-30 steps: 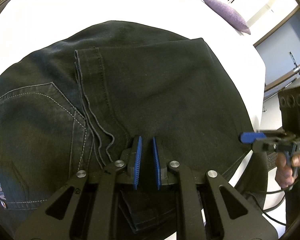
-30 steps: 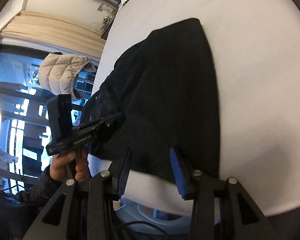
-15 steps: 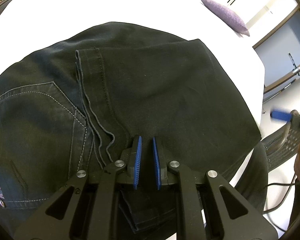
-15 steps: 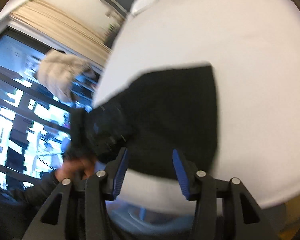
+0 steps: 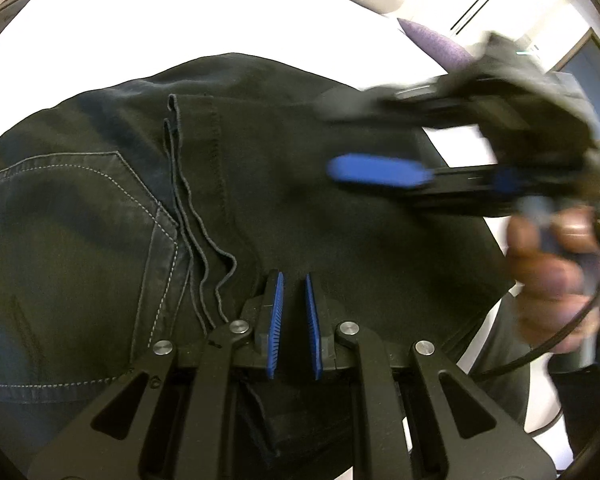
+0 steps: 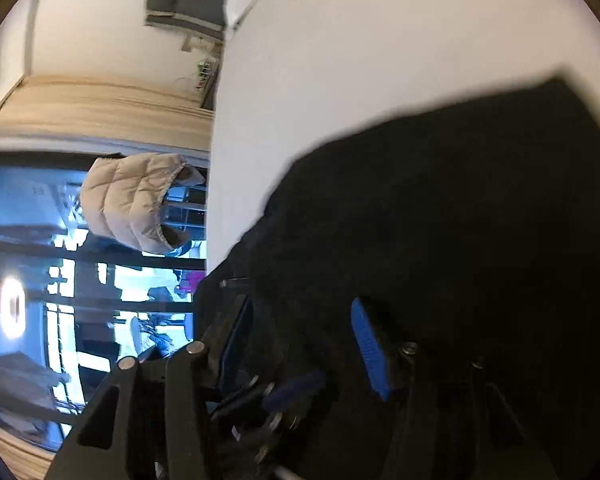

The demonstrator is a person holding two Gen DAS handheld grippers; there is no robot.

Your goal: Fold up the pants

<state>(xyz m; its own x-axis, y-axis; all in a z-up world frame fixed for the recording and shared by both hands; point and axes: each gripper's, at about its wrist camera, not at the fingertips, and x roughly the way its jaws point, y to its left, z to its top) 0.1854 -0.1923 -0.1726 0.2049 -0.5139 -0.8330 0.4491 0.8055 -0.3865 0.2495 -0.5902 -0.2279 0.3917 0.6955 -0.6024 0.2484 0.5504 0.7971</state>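
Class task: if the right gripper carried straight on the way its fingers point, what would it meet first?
Most likely the dark pants, which fill the space ahead of the right gripper; its closing jaws grip nothing. Depth is unclear.

Right claw [image 5: 364,140] now over the pants [image 5: 260,200], jaws closing.

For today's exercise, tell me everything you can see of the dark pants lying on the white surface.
The pants are black, faded denim, folded over on the white surface. A back pocket with pale stitching shows at left; hemmed edges with loose threads cross the middle. The left gripper stands at their near edge; the right gripper, blurred, is above them.
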